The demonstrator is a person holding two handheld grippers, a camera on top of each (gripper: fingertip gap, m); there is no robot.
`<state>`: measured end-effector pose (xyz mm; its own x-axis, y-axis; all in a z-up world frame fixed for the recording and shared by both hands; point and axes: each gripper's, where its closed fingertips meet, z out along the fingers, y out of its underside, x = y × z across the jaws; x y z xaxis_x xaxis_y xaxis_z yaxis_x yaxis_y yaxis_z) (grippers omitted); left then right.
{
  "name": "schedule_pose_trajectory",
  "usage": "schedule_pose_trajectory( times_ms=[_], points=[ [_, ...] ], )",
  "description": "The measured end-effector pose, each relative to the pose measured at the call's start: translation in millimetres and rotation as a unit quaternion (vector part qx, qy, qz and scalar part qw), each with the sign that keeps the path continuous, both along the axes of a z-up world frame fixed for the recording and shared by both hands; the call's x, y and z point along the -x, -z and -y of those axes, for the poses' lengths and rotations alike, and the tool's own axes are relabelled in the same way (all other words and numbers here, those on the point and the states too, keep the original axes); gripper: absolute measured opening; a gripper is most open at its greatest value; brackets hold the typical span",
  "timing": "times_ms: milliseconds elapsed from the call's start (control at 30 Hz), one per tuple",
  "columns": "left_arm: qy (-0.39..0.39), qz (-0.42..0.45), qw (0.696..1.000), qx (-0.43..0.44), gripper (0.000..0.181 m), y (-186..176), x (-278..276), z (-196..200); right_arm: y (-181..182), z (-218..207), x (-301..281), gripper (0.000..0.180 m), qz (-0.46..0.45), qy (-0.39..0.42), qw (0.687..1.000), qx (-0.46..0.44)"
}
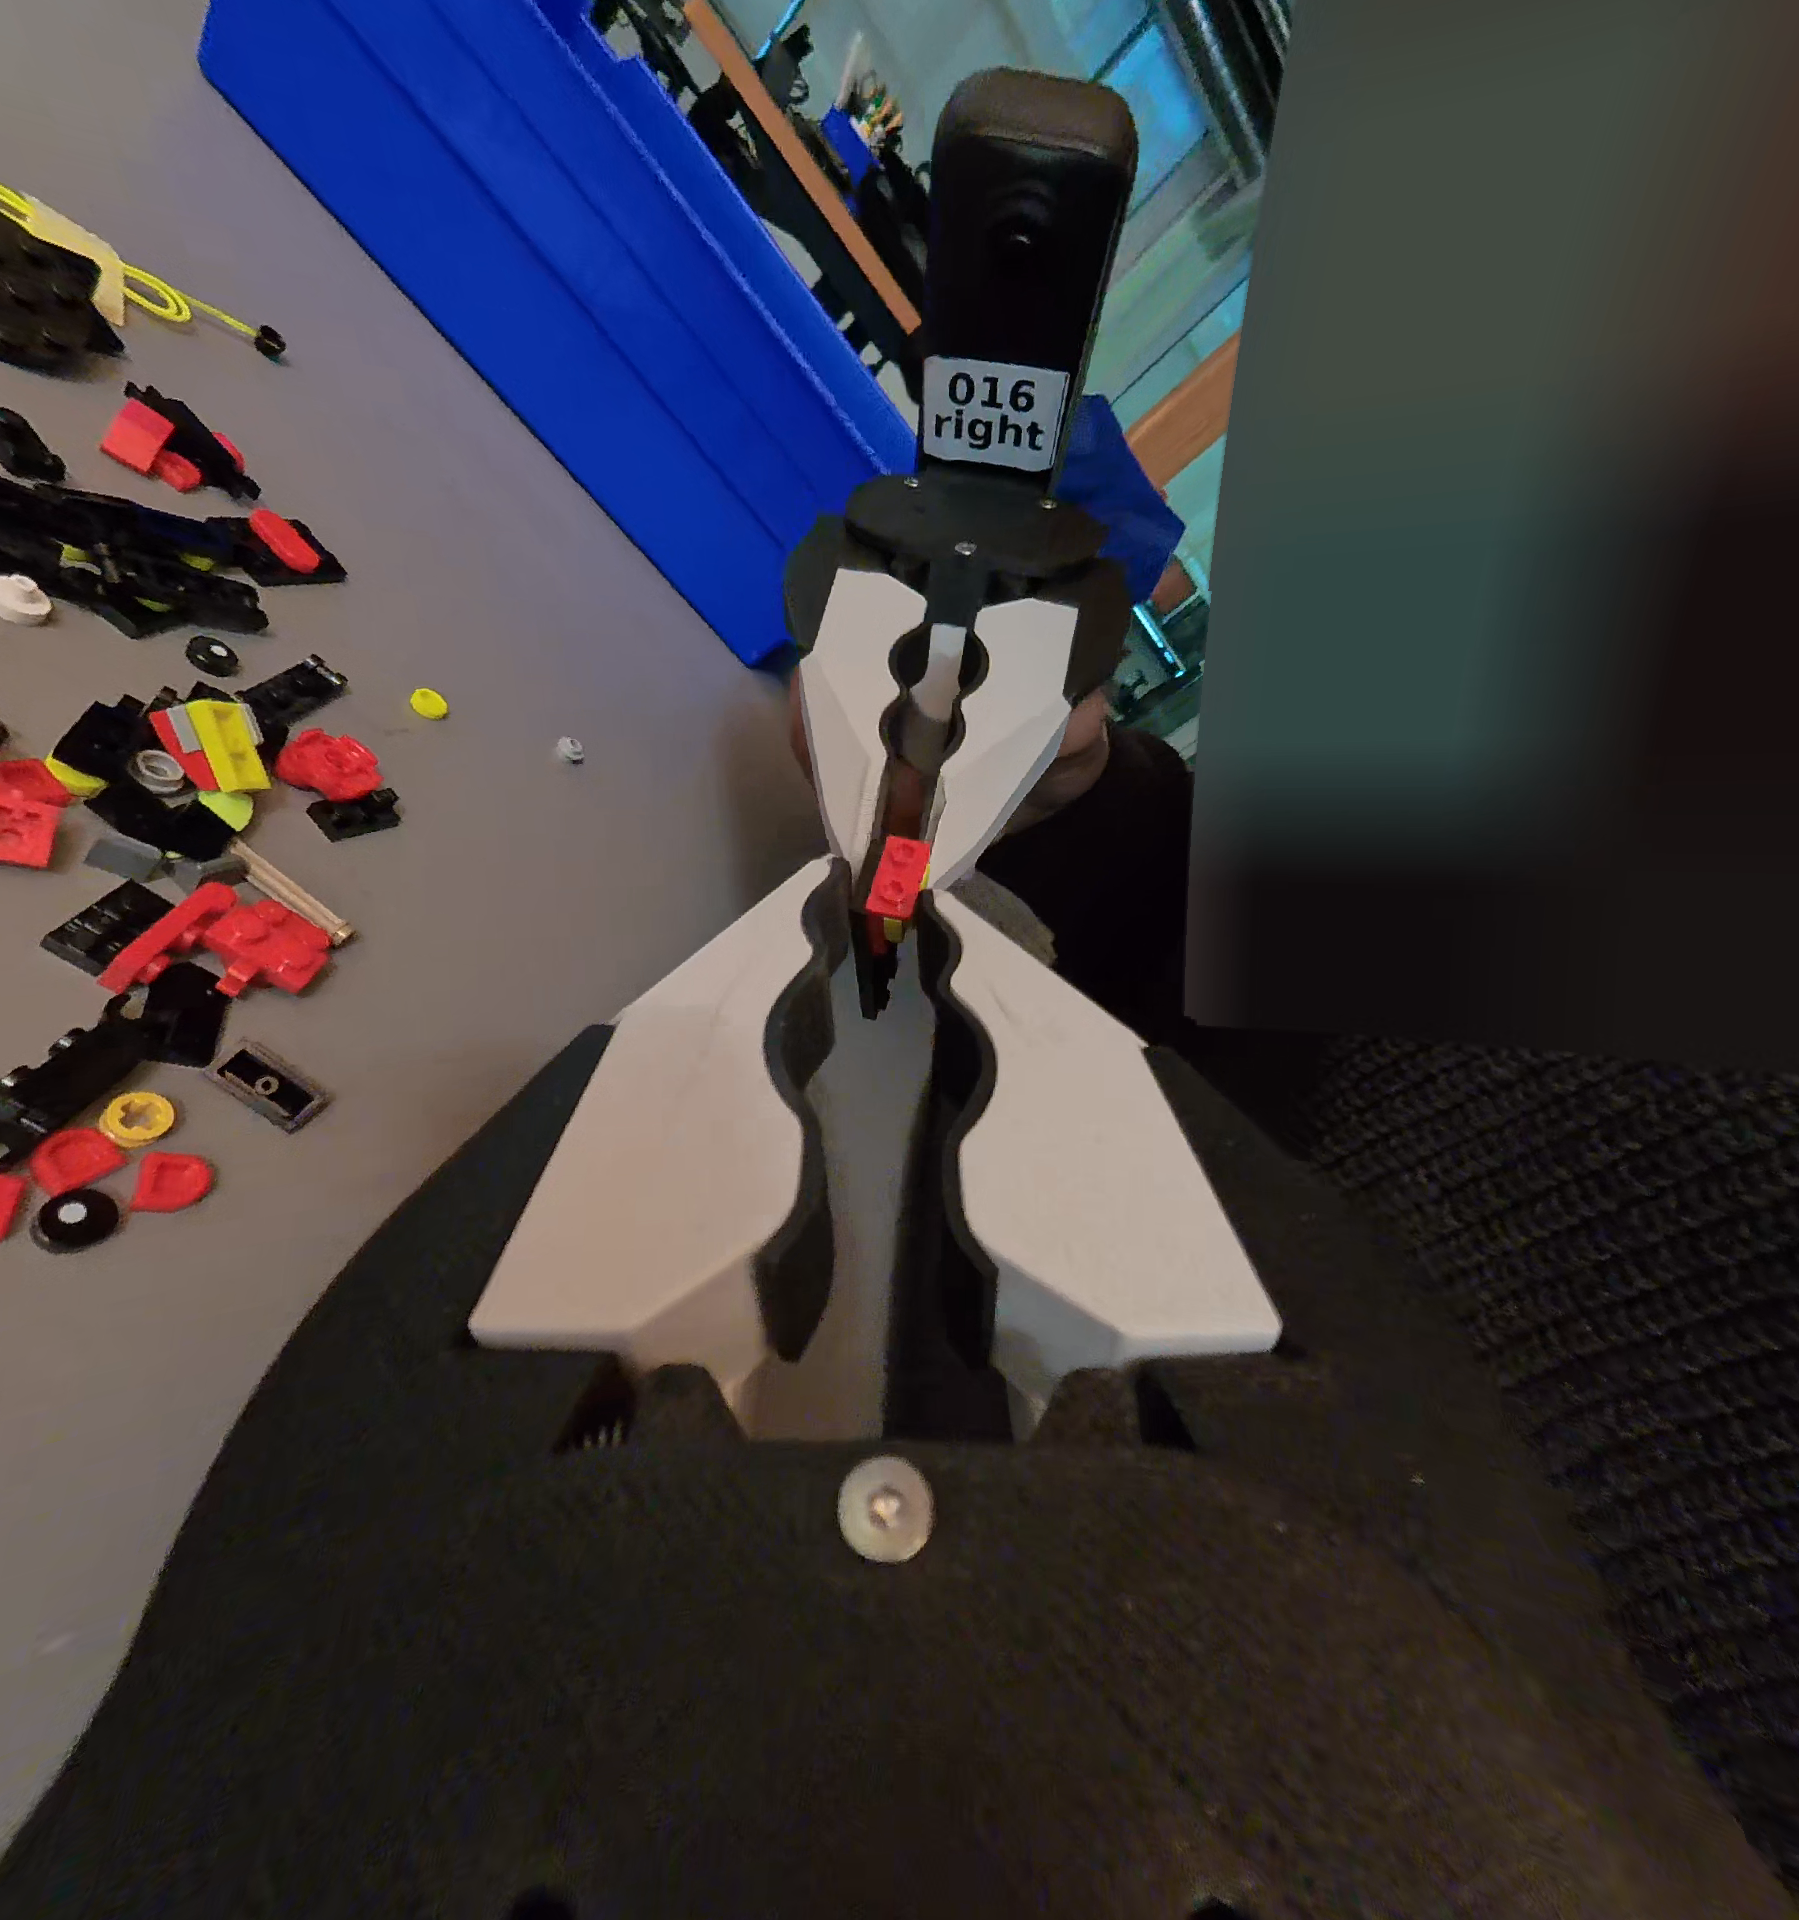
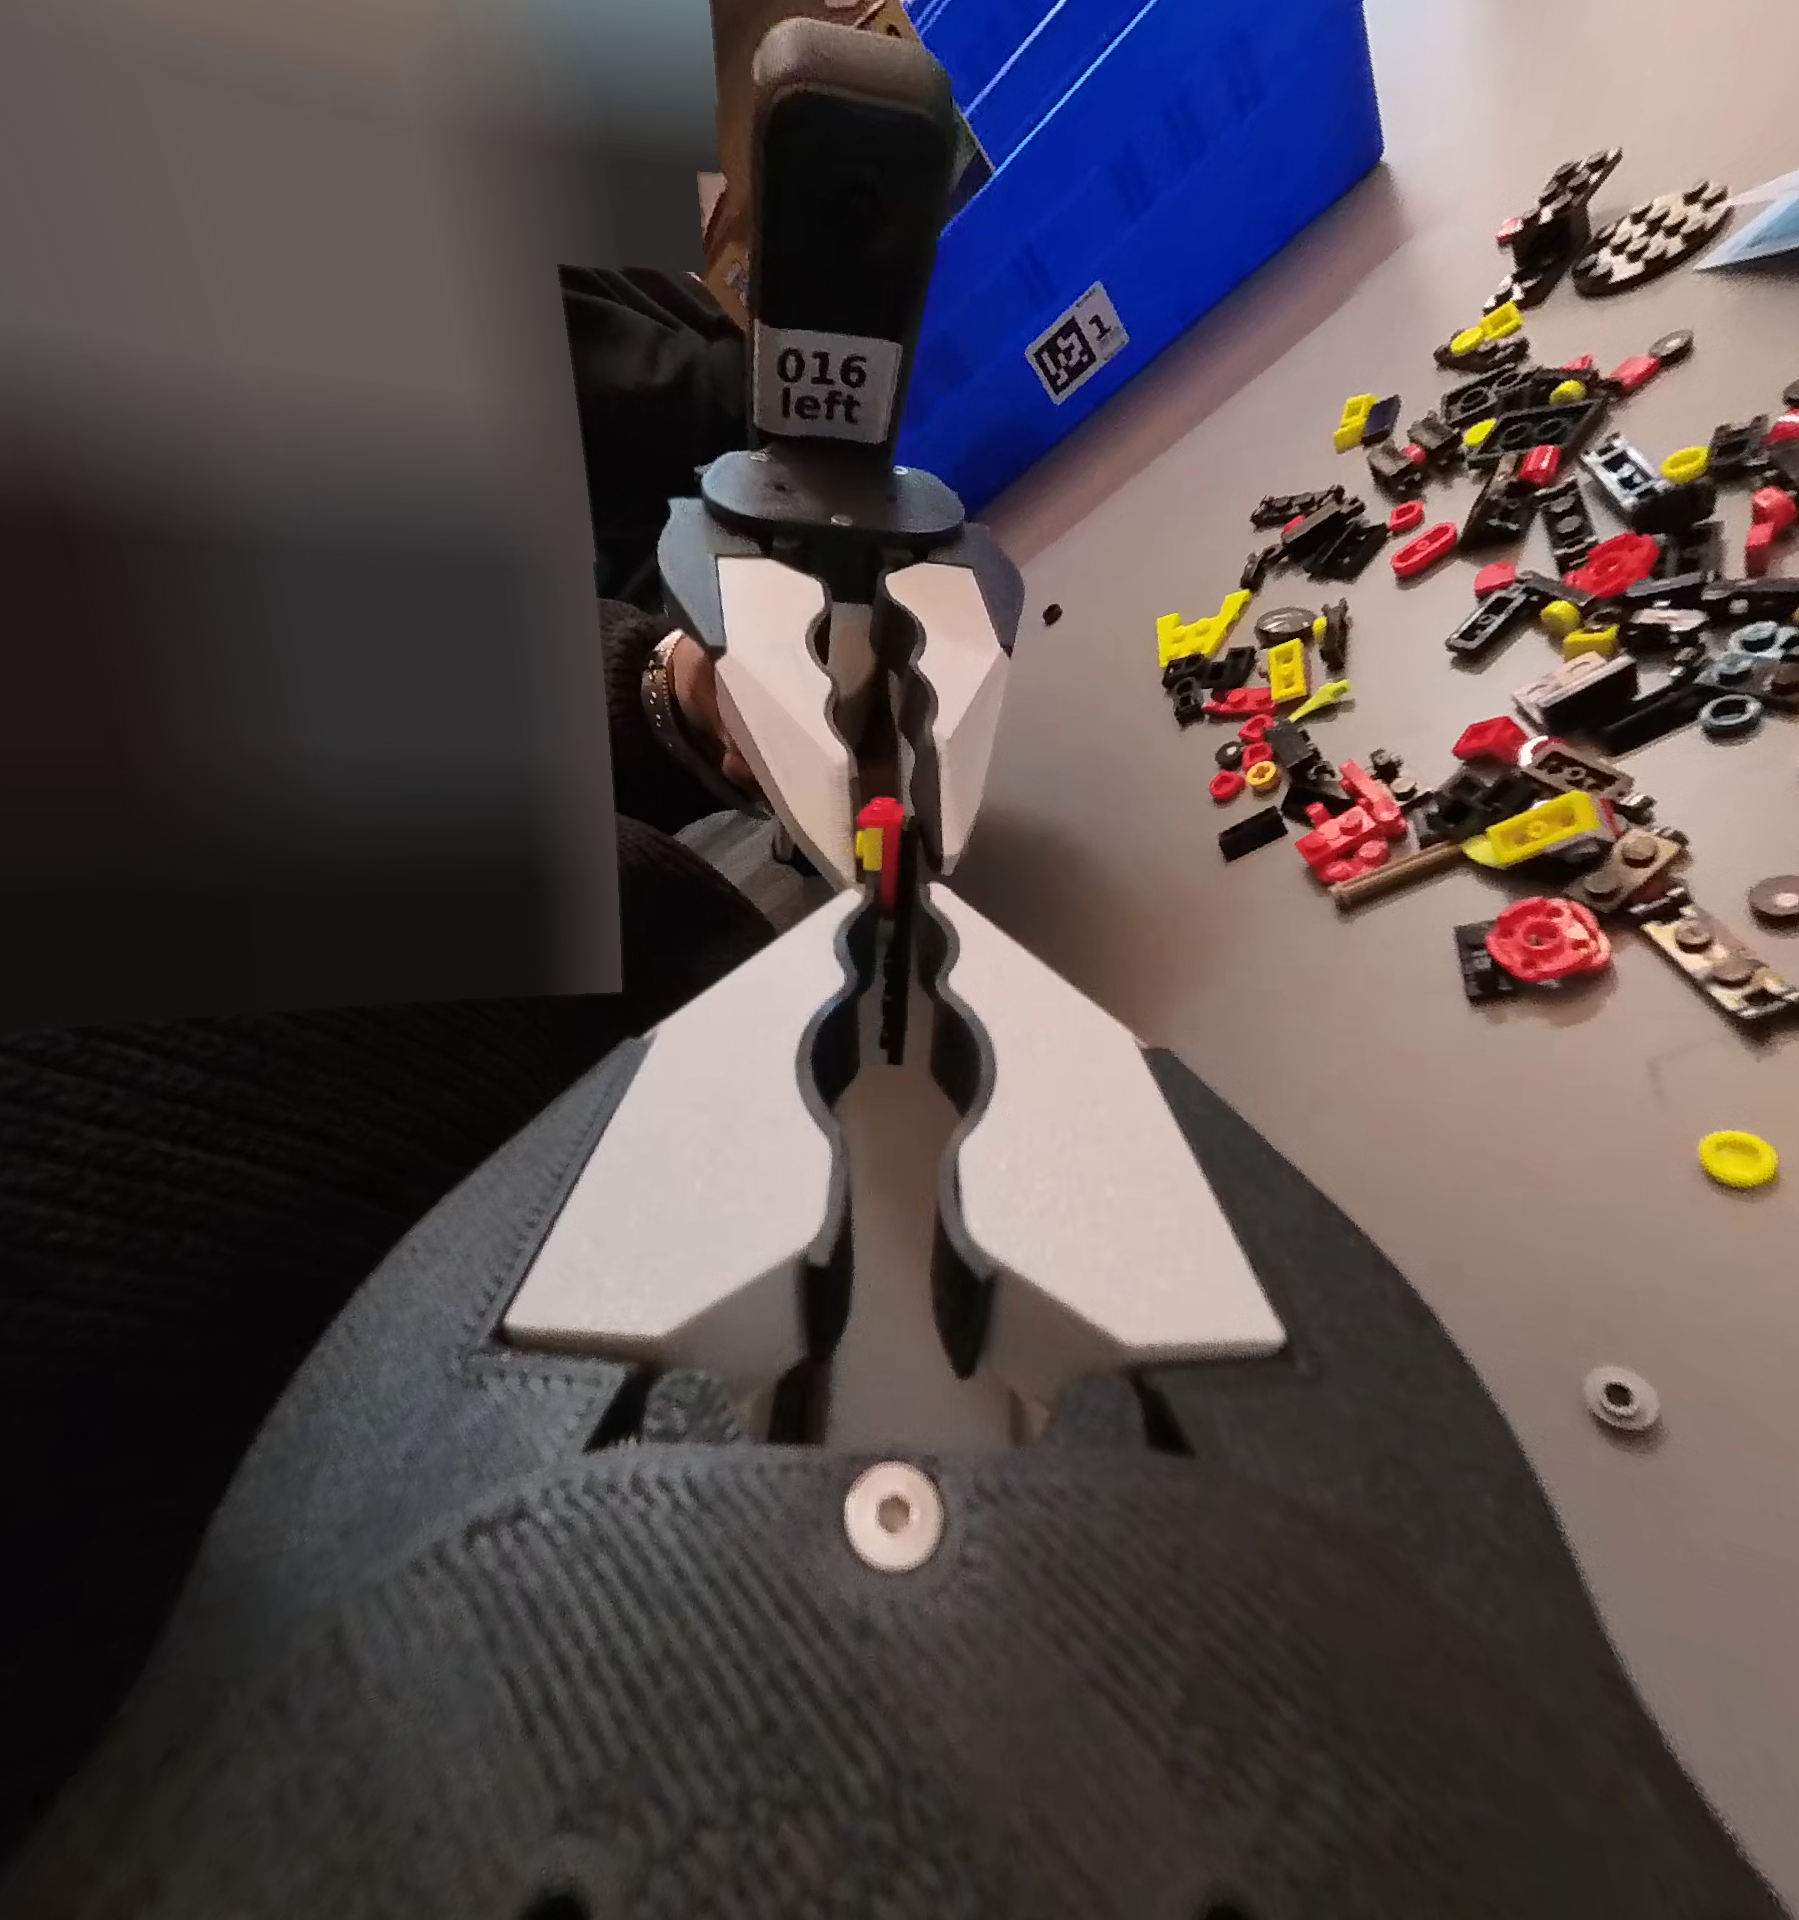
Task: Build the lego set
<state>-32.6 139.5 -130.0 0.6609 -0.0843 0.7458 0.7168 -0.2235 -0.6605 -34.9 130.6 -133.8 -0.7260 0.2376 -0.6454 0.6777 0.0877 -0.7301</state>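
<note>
I am holding my two grippers tip to tip above the gray worktop (image 2: 1238,1351). The left gripper (image 1: 879,904) and the right gripper (image 2: 895,904) are both pinching one small lego stack (image 1: 897,883) between them. Their fingers are white and smooth with wavy black insides. The stack is thin and flat, with a bumpy red piece on top, a bit of yellow, and a long black strip below. Loose lego pieces (image 2: 1560,665), red, black and yellow, are lying scattered beside a shiny blue bin (image 2: 1165,208).
</note>
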Motion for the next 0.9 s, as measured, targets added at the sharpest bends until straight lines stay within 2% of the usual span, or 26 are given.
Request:
schedule_pose_trajectory(
  times_ms=[400,567,700,900],
  points=[
    [0.006,0.003,1.0,0.003,0.009,1.4,-1.9,0.5,2.0,0.2,-2.0,0.004,-0.029,-0.006,0.998,-0.048],
    [0.001,0.022,1.0,0.002,0.01,1.1,-0.2,-0.4,-0.6,-1.1,0.8,0.004,-0.006,0.001,1.0,-0.013],
    [-0.004,0.051,0.999,-0.003,0.021,1.0,4.2,1.4,-2.8,-3.6,5.0,0.004,0.004,0.015,1.0,0.006],
    [0.0,0.075,0.997,-0.018,0.017,-3.2,3.7,0.8,-14.0,-11.2,14.6,0.004,0.09,0.036,0.99,0.103]
  ],
)
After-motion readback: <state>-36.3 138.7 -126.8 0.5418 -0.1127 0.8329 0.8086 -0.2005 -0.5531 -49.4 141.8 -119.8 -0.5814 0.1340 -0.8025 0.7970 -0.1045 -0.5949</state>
